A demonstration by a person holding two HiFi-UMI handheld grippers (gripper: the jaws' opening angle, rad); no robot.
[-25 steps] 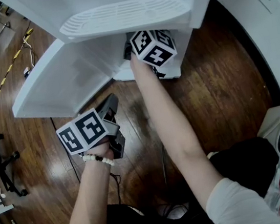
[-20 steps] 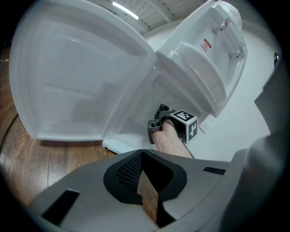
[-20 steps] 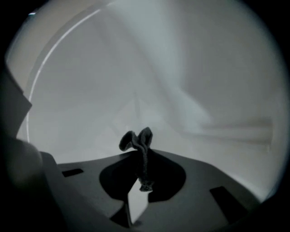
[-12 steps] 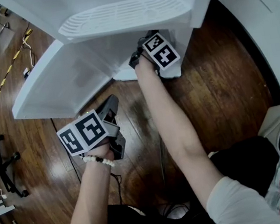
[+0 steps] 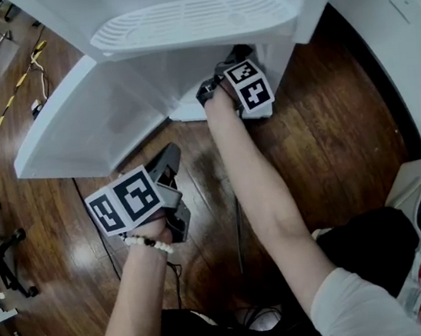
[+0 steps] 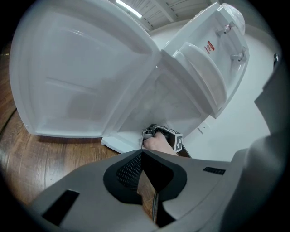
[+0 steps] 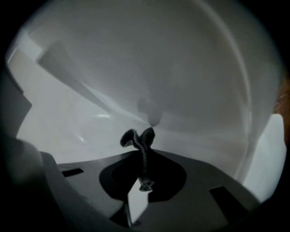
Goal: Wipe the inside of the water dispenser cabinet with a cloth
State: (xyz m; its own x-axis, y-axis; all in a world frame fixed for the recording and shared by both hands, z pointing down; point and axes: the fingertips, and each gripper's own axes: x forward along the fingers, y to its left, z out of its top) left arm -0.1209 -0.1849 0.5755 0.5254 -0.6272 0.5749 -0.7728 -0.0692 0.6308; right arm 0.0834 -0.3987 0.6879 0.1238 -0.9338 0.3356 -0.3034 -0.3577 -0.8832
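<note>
The right tongs (image 7: 144, 154) pinch a dark cloth (image 7: 137, 137) deep inside the white cabinet (image 5: 152, 82), its walls close all round. The door (image 5: 80, 127) stands open at 9 o'clock. Since a second ago these tongs have slid toward 4 o'clock. The left tongs (image 6: 144, 158), closed and empty, hover unmoved above the floor (image 5: 331, 139).

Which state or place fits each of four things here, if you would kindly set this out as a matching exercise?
1. cloth
2. left hand-held gripper
3. cabinet door
4. right hand-held gripper

A. swung open
B. shut on nothing, above the wooden floor
C. reaching into the cabinet
D. dark, pinched between jaws

Pairs: 1-D, 2-B, 3-A, 4-C
</note>
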